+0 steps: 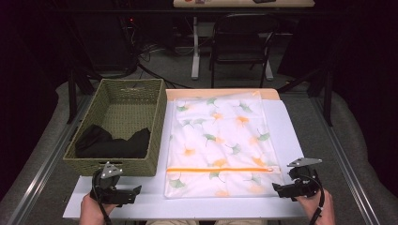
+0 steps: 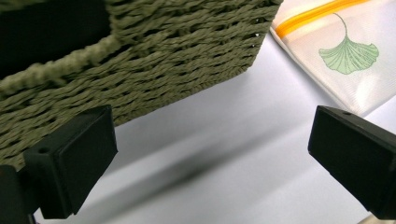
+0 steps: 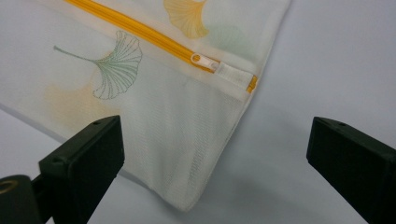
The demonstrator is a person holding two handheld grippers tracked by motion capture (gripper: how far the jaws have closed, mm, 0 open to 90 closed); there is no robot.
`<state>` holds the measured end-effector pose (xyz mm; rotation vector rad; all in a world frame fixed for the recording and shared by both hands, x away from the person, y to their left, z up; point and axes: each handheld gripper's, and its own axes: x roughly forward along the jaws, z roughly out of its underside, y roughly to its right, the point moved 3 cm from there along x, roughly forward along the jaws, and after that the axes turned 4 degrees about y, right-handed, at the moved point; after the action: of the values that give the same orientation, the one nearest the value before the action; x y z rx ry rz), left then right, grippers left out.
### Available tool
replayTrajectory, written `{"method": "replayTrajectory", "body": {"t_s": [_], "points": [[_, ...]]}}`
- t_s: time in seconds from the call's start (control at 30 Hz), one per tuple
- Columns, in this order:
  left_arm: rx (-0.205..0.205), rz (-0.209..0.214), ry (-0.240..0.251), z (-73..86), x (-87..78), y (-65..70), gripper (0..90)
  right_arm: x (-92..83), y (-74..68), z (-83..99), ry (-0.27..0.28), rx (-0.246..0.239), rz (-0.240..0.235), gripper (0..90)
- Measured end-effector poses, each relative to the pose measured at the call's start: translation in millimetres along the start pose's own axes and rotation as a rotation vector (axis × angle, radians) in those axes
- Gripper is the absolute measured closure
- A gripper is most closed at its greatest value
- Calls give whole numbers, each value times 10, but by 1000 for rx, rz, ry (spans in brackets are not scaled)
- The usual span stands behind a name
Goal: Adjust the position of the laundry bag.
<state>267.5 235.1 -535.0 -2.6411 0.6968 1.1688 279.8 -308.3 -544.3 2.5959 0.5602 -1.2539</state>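
Observation:
A white mesh laundry bag (image 1: 220, 140) printed with green and orange leaves lies flat on the white table. Its orange zipper (image 1: 220, 169) runs across near the front, and the zipper pull (image 3: 201, 59) sits at the right end. A green woven basket (image 1: 123, 125) at the left holds a black garment (image 1: 111, 142). My left gripper (image 1: 136, 191) rests open at the table's front left, just before the basket (image 2: 140, 51). My right gripper (image 1: 277, 189) stands open by the bag's front right corner (image 3: 196, 196), with nothing between its jaws.
The table's front edge (image 1: 187, 213) runs just behind both hands. A black folding chair (image 1: 241, 42) and a table leg (image 1: 195, 51) stand beyond the far edge. Bare white tabletop (image 2: 224, 154) lies between basket and bag.

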Motion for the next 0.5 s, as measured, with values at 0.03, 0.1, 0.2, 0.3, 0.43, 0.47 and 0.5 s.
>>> {"method": "replayTrajectory", "body": {"t_s": [0.03,0.1,0.2,0.3,0.43,0.47,0.5], "points": [[2,4,0,-7,10,10,7,8,2,2,-3,-1,0,34],[5,16,-14,-13,14,30,5,13,5,8,-8,2,-4,34],[11,18,-6,-32,26,72,2,15,1,17,1,11,-22,34],[38,34,-4,-38,15,126,4,37,-15,19,-11,5,-34,32],[57,56,-2,-41,9,223,10,30,-62,-11,-7,-30,-23,28],[57,56,-2,-41,9,223,10,30,-62,-11,-7,-30,-23,28],[65,66,-5,-47,9,260,9,34,-87,-31,4,-42,-27,28]]}}
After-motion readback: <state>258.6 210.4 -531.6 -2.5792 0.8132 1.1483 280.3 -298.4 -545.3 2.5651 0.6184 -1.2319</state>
